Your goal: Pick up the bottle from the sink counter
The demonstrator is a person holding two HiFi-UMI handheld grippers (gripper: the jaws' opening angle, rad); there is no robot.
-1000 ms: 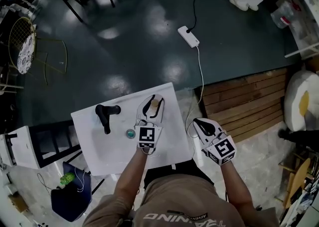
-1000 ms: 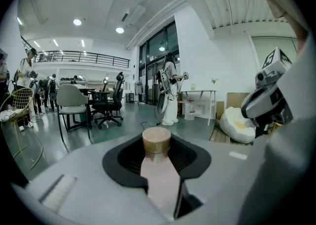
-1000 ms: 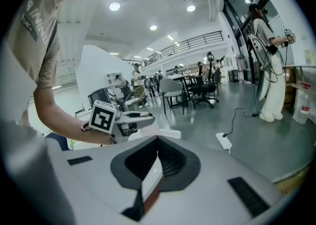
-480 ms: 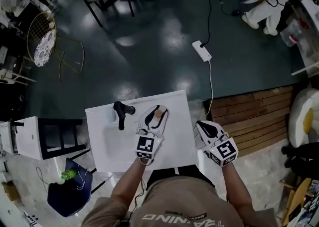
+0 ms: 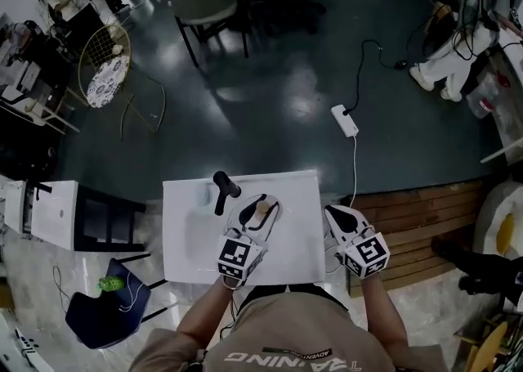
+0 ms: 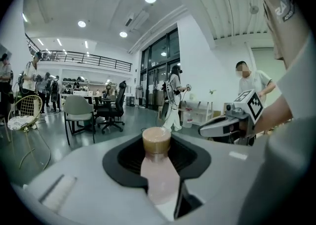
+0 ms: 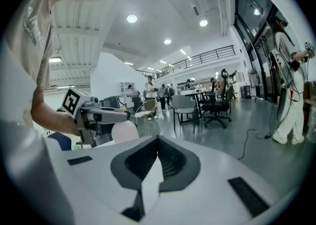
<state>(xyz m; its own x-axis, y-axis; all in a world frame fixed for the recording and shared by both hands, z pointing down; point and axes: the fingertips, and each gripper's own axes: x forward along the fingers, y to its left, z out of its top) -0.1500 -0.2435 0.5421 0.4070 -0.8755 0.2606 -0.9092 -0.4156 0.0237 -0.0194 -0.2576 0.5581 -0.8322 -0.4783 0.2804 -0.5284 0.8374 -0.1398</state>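
- The bottle (image 6: 159,169) is clamped between the jaws of the left gripper (image 5: 257,208); its brown cap points away from the camera, along the jaws.
- In the head view the bottle is seen just to the right of the black faucet (image 5: 221,190), over the white desk (image 5: 188,239). Whether it is clear of the desk cannot be told.
- The pale rounded body of the bottle is also seen in the right gripper view, under the left gripper.
- The jaws of the right gripper (image 5: 335,216) are pressed together with nothing between them.
- The right gripper is held well to the right of the faucet, past the desk's right edge and apart from the left gripper.
- A white power strip (image 5: 344,120) lies on the dark floor, beyond the faucet and to its right.
- A chair (image 5: 204,4) stands well beyond the faucet.
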